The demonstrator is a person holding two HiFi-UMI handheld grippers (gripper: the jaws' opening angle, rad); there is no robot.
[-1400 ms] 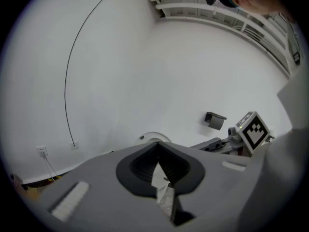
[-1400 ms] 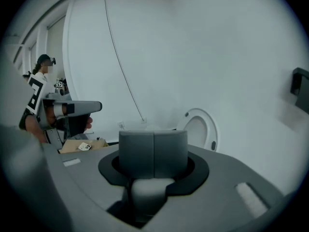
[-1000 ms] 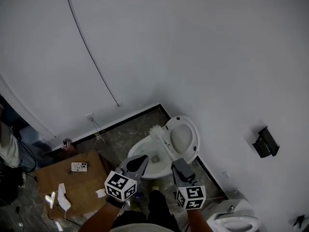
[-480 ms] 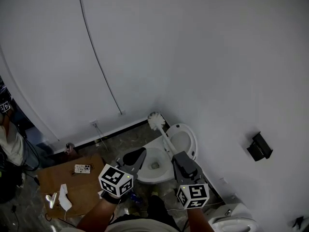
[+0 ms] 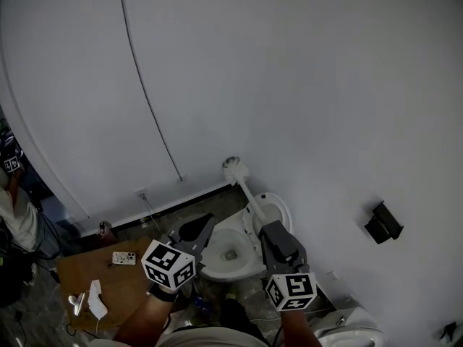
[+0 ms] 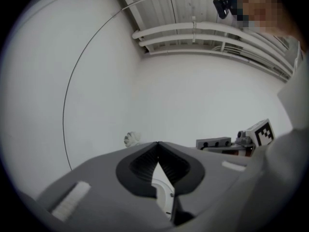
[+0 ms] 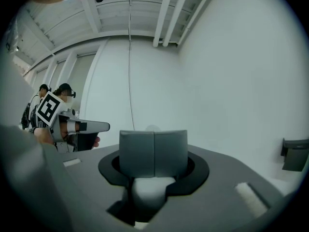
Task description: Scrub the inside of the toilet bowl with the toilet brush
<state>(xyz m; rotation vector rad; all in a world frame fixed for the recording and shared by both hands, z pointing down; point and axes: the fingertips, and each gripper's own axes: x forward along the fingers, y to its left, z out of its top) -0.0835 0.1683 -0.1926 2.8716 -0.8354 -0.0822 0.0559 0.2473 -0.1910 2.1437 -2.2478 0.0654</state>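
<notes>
The white toilet bowl (image 5: 221,260) stands on the floor below my grippers, with its lid (image 5: 278,210) raised against the wall. My right gripper (image 5: 270,230) is shut on the white handle of the toilet brush (image 7: 149,191). The brush slants up and left, and its bristle head (image 5: 235,169) is in the air above the bowl, in front of the white wall. My left gripper (image 5: 201,225) is shut on nothing, over the bowl's left side. From the left gripper view the bristle head (image 6: 131,138) shows just over the shut jaws, and the bowl's rim (image 6: 163,193) shows below them.
A flat cardboard sheet (image 5: 87,270) with a phone (image 5: 121,257) and scraps lies on the floor at left. A black holder (image 5: 382,223) is fixed to the right wall. A second toilet (image 5: 354,334) sits at bottom right. A thin cable (image 5: 148,100) runs down the wall.
The right gripper has raised the brush: its head has gone from the bowl's rim up into the air by the wall. Both grippers sit a little higher.
</notes>
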